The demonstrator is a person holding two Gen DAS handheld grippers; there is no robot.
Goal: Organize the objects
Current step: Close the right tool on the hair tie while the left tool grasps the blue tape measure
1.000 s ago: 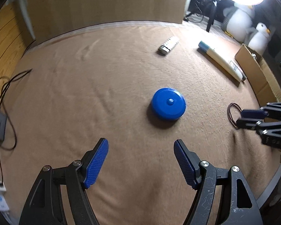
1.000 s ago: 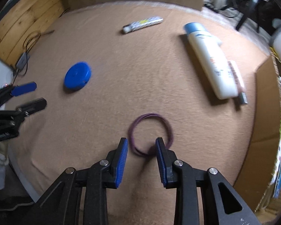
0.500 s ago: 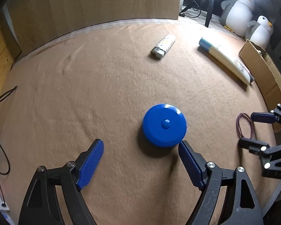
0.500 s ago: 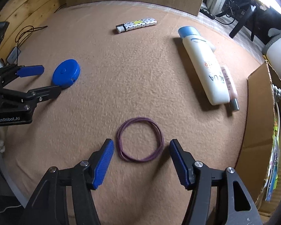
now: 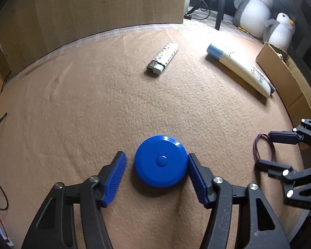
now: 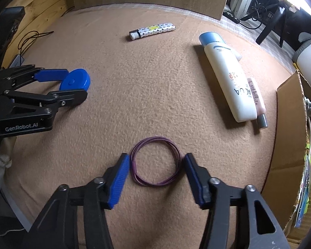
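Note:
A round blue tape measure lies on the brown cloth between the fingers of my left gripper. The gripper is open; its right pad touches or nearly touches the disc, its left pad stands a little off. It also shows in the right wrist view. A purple hair band lies flat between the fingers of my right gripper, which is open around it. The band also shows in the left wrist view.
A patterned lighter lies at the far middle. A white tube with a blue cap and a thin pink tube lie at the right. An open cardboard box stands at the right edge. Plush penguins sit beyond.
My left gripper moved forward until the blue tape measure sits between its fingers, and its jaws narrowed. My right gripper opened wide, then came down around the hair band.

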